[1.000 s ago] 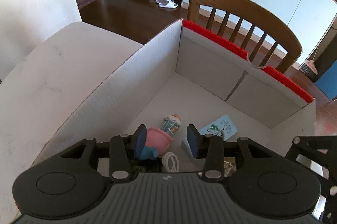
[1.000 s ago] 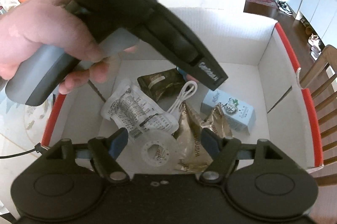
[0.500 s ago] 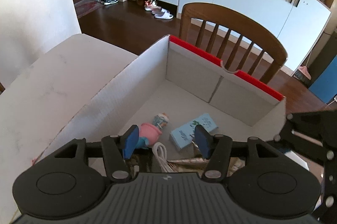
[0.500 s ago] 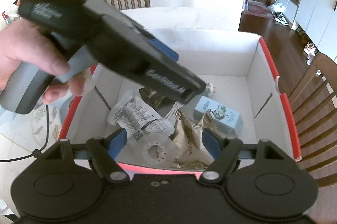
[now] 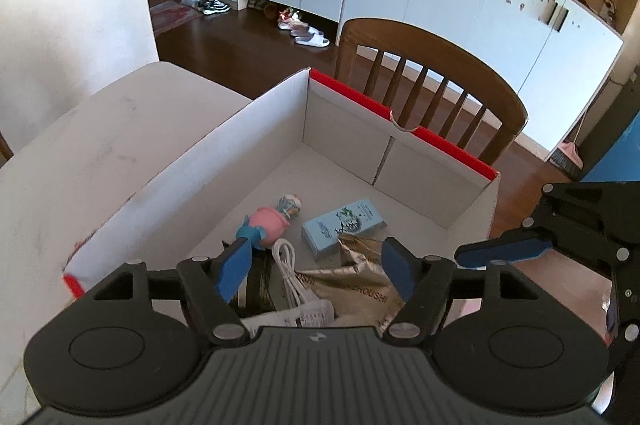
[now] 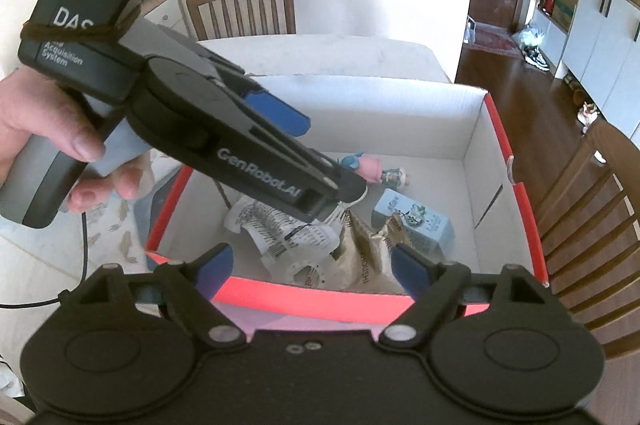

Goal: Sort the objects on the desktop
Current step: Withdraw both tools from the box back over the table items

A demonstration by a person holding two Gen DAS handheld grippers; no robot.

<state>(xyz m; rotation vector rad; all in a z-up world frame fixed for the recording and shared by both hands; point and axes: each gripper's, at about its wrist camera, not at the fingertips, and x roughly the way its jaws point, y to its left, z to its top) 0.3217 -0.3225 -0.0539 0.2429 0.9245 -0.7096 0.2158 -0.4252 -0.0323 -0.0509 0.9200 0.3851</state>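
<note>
A white cardboard box with a red rim (image 5: 440,145) (image 6: 312,299) holds a pink figurine (image 5: 268,223) (image 6: 370,167), a light blue carton (image 5: 344,227) (image 6: 414,223), a white cable (image 5: 290,265), a golden foil bag (image 5: 352,289) (image 6: 364,253), a dark packet (image 5: 260,281) and a printed plastic pouch (image 6: 288,237). My left gripper (image 5: 316,269) (image 6: 326,155) hangs open above the near end of the box, empty. My right gripper (image 6: 312,265) is open and empty over the red front rim; one of its blue fingers (image 5: 504,251) shows at the right.
The box rests on a white table (image 5: 80,153). A wooden chair (image 5: 432,65) (image 6: 592,205) stands just behind the box, another chair (image 6: 240,5) at the table's far end. A hand (image 6: 40,117) holds the left gripper. A black cord (image 6: 84,257) trails left of the box.
The left gripper opened wider and rose away from the pink figurine, which now lies on the box floor. The right gripper pulled back from inside the box to above its front rim.
</note>
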